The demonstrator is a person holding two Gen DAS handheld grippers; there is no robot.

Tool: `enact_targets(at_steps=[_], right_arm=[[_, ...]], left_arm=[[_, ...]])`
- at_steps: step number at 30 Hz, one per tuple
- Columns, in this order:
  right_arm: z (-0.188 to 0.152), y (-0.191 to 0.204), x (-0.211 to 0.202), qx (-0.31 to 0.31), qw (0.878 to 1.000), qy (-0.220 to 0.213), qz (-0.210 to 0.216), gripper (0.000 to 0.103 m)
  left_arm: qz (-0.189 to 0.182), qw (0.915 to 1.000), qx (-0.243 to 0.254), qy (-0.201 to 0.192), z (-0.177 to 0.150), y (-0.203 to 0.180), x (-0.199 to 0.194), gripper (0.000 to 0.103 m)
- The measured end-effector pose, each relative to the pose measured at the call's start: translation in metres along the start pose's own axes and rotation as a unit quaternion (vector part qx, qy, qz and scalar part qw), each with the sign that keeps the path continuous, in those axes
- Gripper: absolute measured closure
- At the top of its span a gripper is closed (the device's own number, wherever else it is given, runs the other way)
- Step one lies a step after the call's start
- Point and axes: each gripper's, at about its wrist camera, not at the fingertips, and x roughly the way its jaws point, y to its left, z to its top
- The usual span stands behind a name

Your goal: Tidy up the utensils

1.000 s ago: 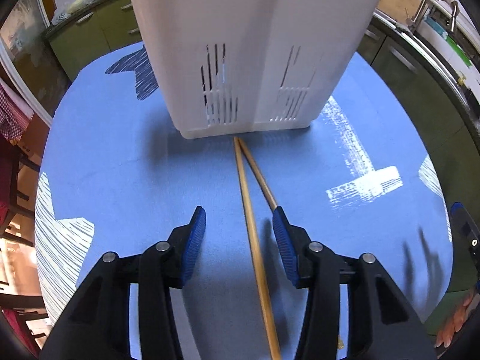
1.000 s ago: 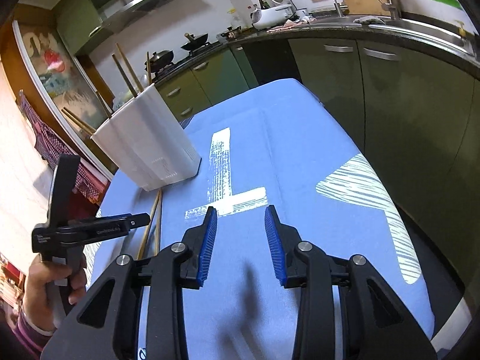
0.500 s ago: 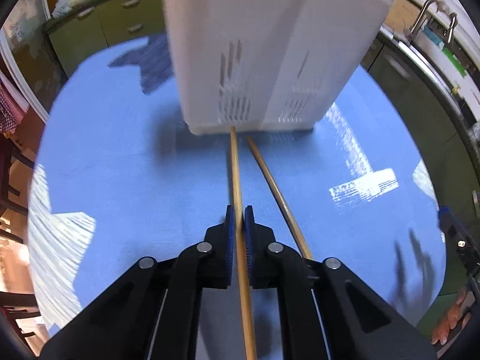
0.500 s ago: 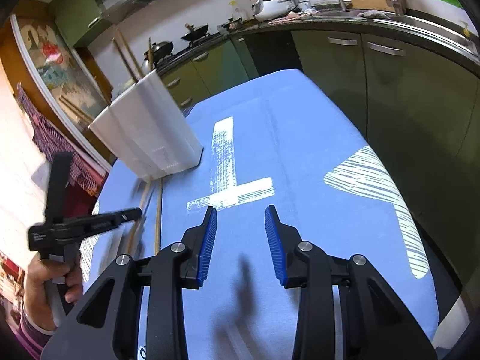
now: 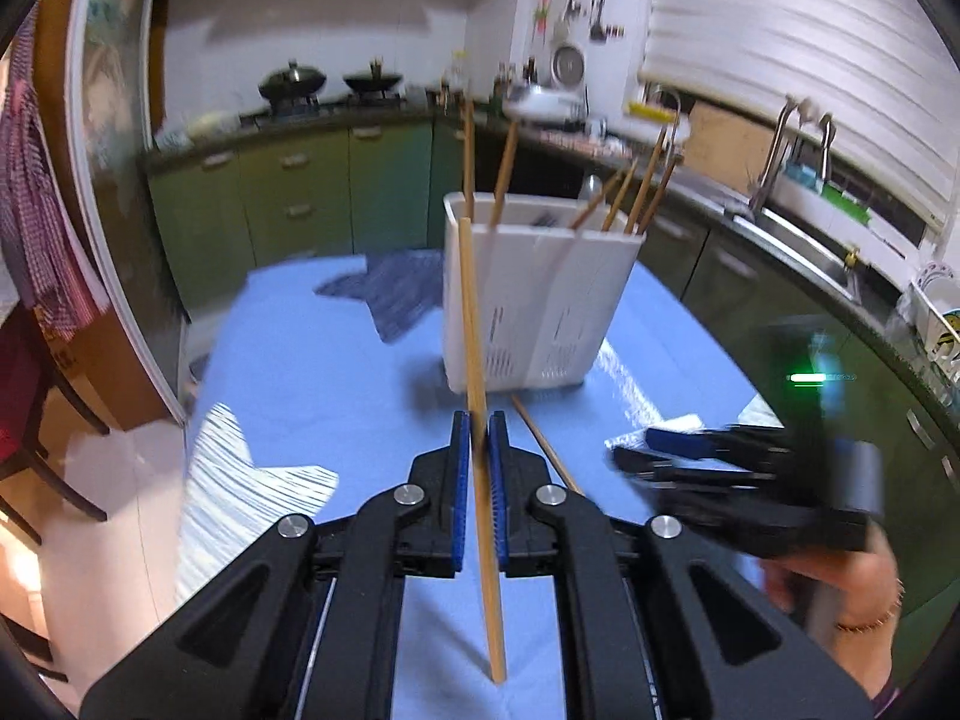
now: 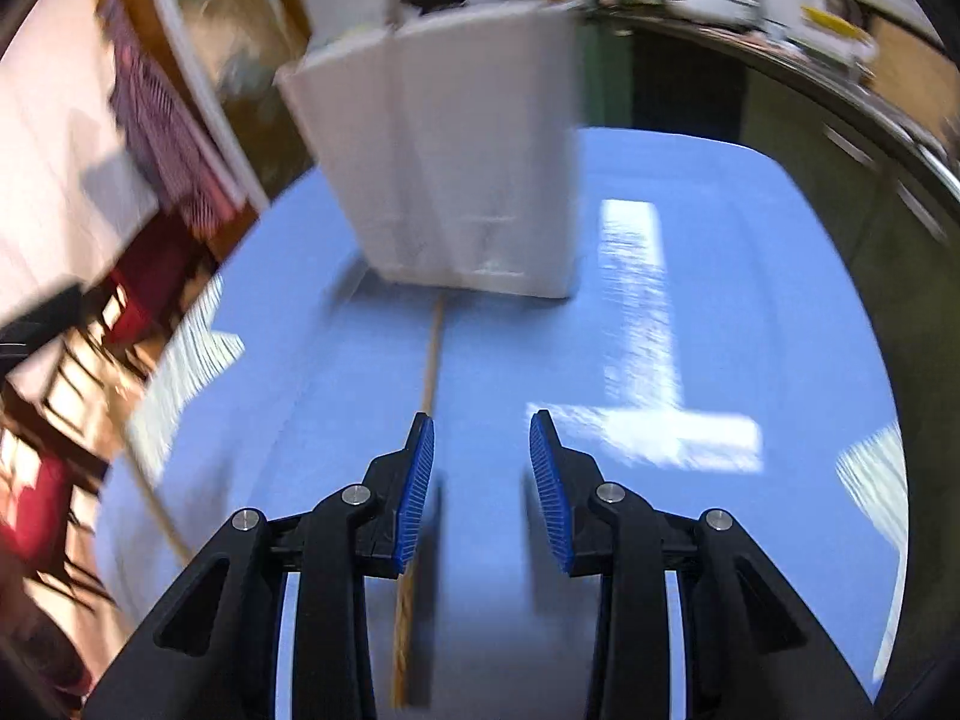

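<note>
- The left gripper [image 5: 479, 426] is clamped on a wooden chopstick [image 5: 471, 324], lifted clear of the blue bench [image 5: 336, 396]; its upper end stands in line with the white utensil holder [image 5: 534, 300].
- More chopsticks stand in that holder.
- The right gripper [image 6: 482, 456] has its jaws wide apart and carries nothing, low over the bench.
- A second chopstick [image 6: 427, 372] lies flat just beside its left finger, pointing at the holder's base.
</note>
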Motion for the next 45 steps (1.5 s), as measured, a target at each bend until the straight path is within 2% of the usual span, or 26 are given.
enact_targets(at_steps=[5, 9, 12, 17, 23, 24, 25, 26, 27, 30, 37, 42, 45], right_arm=[[0.019, 0.025, 0.040, -0.032, 0.998, 0.038, -0.029, 0.069], [0.026, 0.035, 0.057, -0.042, 0.997, 0.054, -0.041, 0.069], [0.031, 0.039, 0.067, -0.046, 0.996, 0.063, -0.050, 0.069], [0.045, 0.040, 0.079, -0.039, 0.995, 0.087, -0.040, 0.068], [0.054, 0.041, 0.086, -0.060, 0.992, 0.111, -0.031, 0.072], [0.055, 0.040, 0.086, -0.061, 0.991, 0.116, -0.028, 0.076], [0.056, 0.038, 0.084, -0.060, 0.990, 0.123, -0.024, 0.080], [0.059, 0.038, 0.086, -0.060, 0.989, 0.130, -0.022, 0.090], [0.060, 0.035, 0.087, -0.059, 0.989, 0.138, -0.016, 0.095], [0.061, 0.031, 0.087, -0.059, 0.986, 0.153, -0.008, 0.097], [0.044, 0.012, 0.074, -0.075, 0.982, 0.165, -0.041, 0.097], [0.035, -0.008, 0.065, -0.059, 0.985, 0.158, -0.039, 0.097], [0.034, -0.007, 0.064, -0.063, 0.985, 0.154, -0.041, 0.097]], left_arm=[[0.003, 0.9996, 0.006, -0.027, -0.005, 0.002, -0.025, 0.097], [0.002, 0.9992, 0.003, -0.040, -0.010, 0.006, -0.036, 0.097], [-0.010, 0.9993, -0.002, -0.036, -0.012, 0.008, -0.035, 0.097], [-0.013, 0.9996, -0.012, -0.023, -0.012, 0.015, -0.026, 0.097], [-0.019, 0.9985, -0.038, 0.036, -0.009, 0.035, 0.008, 0.096], [-0.023, 0.9976, -0.040, 0.051, -0.008, 0.037, 0.016, 0.094], [-0.031, 0.9961, -0.044, 0.070, -0.008, 0.040, 0.025, 0.088], [-0.043, 0.9931, -0.050, 0.097, -0.007, 0.044, 0.038, 0.085], [-0.050, 0.9906, -0.053, 0.116, -0.006, 0.045, 0.048, 0.085], [-0.059, 0.9804, -0.074, 0.173, -0.001, 0.058, 0.079, 0.085], [-0.012, 0.9582, -0.089, 0.271, 0.009, 0.076, 0.133, 0.084], [0.021, 0.9526, -0.091, 0.289, 0.020, 0.085, 0.154, 0.084], [0.041, 0.9445, -0.101, 0.310, 0.024, 0.088, 0.175, 0.084]])
